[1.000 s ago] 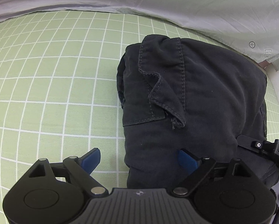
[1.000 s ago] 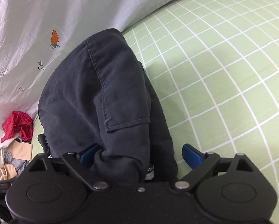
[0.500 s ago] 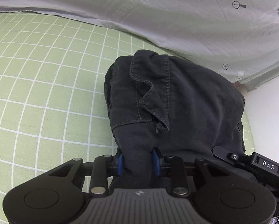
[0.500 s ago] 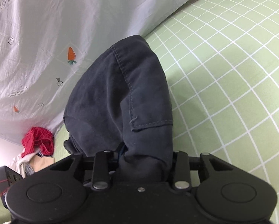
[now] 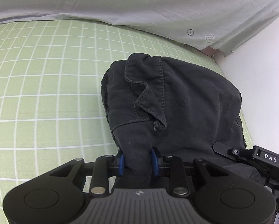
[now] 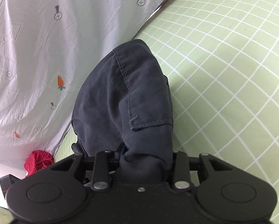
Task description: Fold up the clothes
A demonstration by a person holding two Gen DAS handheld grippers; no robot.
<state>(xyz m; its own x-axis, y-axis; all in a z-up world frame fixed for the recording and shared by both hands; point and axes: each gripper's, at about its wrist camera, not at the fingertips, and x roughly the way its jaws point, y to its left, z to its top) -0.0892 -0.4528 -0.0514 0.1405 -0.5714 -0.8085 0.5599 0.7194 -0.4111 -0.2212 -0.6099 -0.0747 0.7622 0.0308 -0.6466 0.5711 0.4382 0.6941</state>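
left gripper (image 5: 136, 161) clamps a bunched edge of the dark folded garment (image 5: 176, 102); right gripper (image 6: 145, 160) grips the same garment's (image 6: 124, 93) near end; green checked sheet (image 6: 223, 74) lies beyond both

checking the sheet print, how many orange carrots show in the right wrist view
2 clear: one carrot on the white sheet left of the dark garment, a smaller carrot lower left above the red cloth. Folds or the frame edge may hide others.

Dark garment (image 6: 132, 100) bunched in right gripper (image 6: 146, 158)
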